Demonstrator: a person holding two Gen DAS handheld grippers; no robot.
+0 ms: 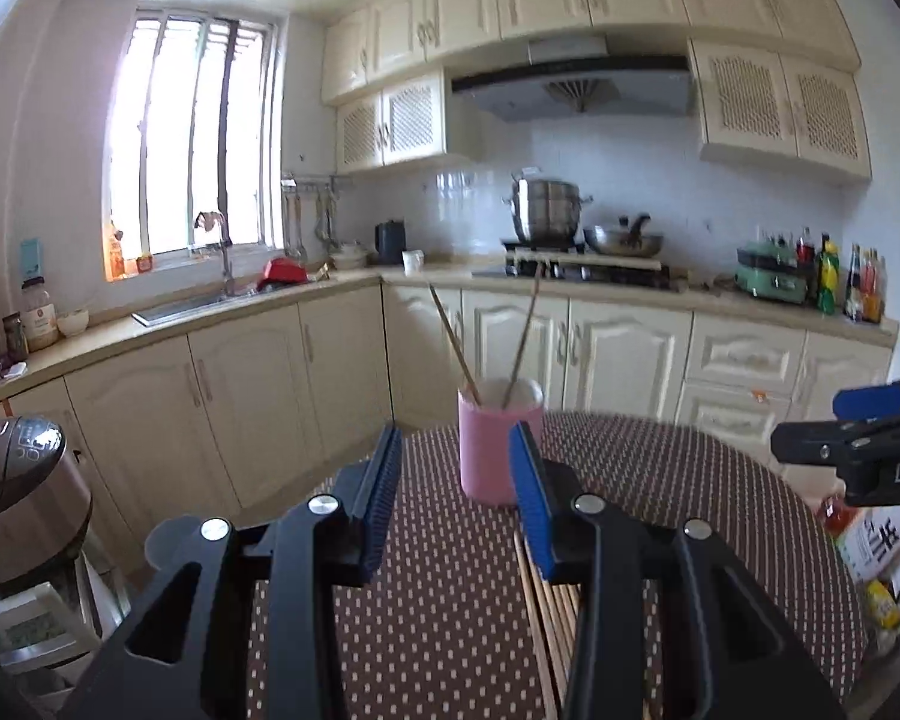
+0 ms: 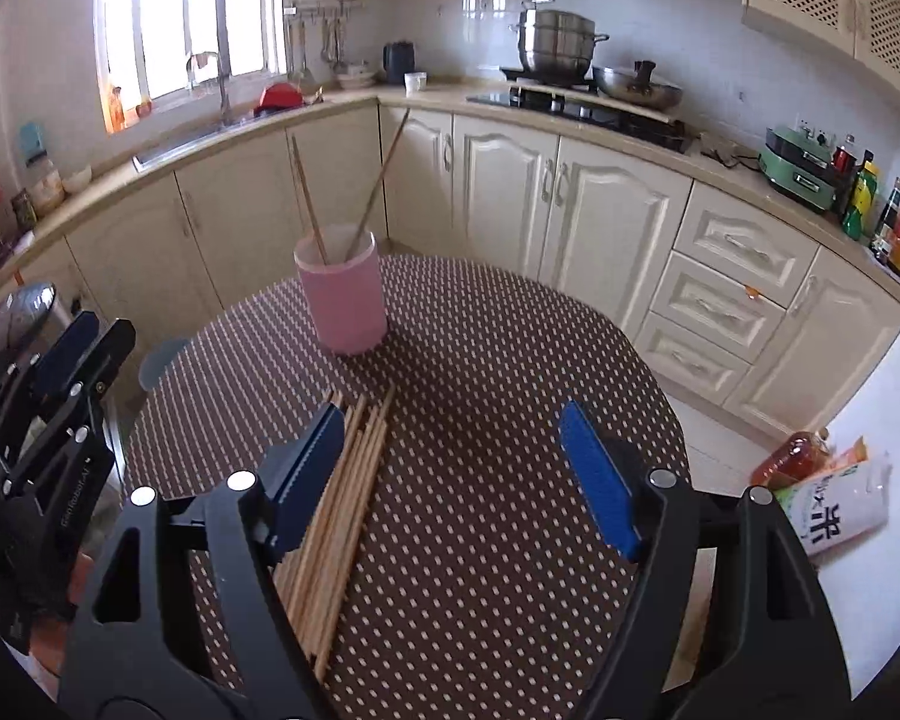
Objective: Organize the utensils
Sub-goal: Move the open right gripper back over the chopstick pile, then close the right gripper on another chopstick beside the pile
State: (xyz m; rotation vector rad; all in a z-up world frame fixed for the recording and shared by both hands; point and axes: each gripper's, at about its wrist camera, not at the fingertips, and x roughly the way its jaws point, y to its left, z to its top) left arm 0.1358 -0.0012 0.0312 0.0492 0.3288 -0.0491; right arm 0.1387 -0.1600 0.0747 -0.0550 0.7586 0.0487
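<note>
From the left wrist camera, the left gripper (image 1: 456,450) points out over the round table (image 1: 690,480) with its brown dotted cloth, tipped only a little below level so that the kitchen counters and window fill the upper half of the view. Its two blue-padded fingers stand partly apart with nothing clamped between them; the pink cup (image 1: 498,444) stands on the table beyond the tips, its right side hidden behind the right pad, so I cannot tell whether that pad touches it. Two chopsticks in the cup (image 1: 525,336) lean apart in a V, tips up. Below the right finger a slice of the loose chopsticks (image 1: 549,600) lies flat on the cloth. At the right edge the right gripper (image 1: 870,420) reaches in — only its side shows there. From the right wrist camera, the right gripper (image 2: 450,450) tilts more steeply down at the table, its jaws wide and opening, with bare cloth between the pads. The bundle of loose chopsticks (image 2: 336,516) lies just beside and partly under its left finger, pointing roughly toward the pink cup (image 2: 345,306), which stands farther back near the table's far edge. The left gripper (image 2: 60,372) shows at the left edge — dark and side-on.
</note>
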